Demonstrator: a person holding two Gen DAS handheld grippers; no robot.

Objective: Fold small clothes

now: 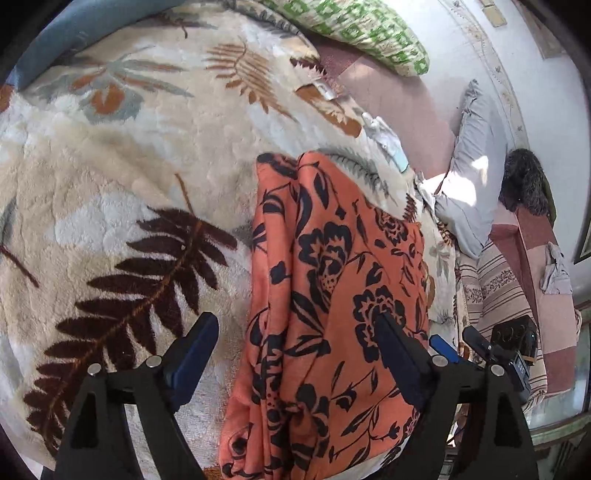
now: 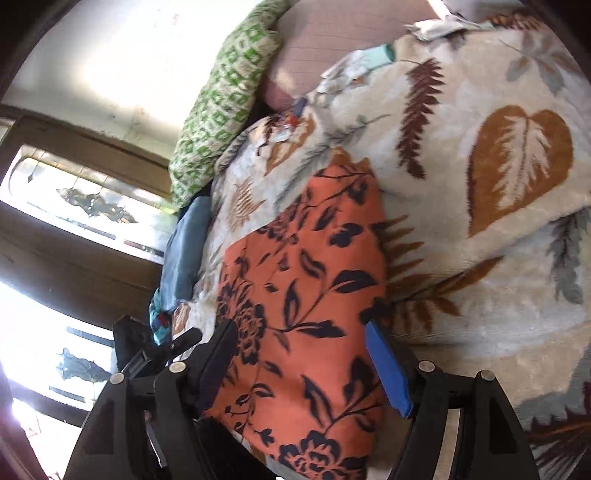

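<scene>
An orange garment with a black flower print (image 1: 332,280) lies folded in a long strip on a cream leaf-pattern blanket (image 1: 129,166). My left gripper (image 1: 295,332) is open, its blue-padded fingers (image 1: 192,354) spread over the garment's near end without pinching it. In the right wrist view the same garment (image 2: 303,288) lies between the spread fingers of my right gripper (image 2: 299,339), which is open. The other gripper shows at the edge of each view, at the right in the left wrist view (image 1: 509,350) and at the left in the right wrist view (image 2: 147,347).
A green-and-white patterned pillow (image 1: 369,33) lies at the far end of the bed, also in the right wrist view (image 2: 221,103). A grey pillow (image 1: 476,177) and a dark furry item (image 1: 524,181) sit by the wall. Folded blue cloth (image 2: 188,251) lies near a window.
</scene>
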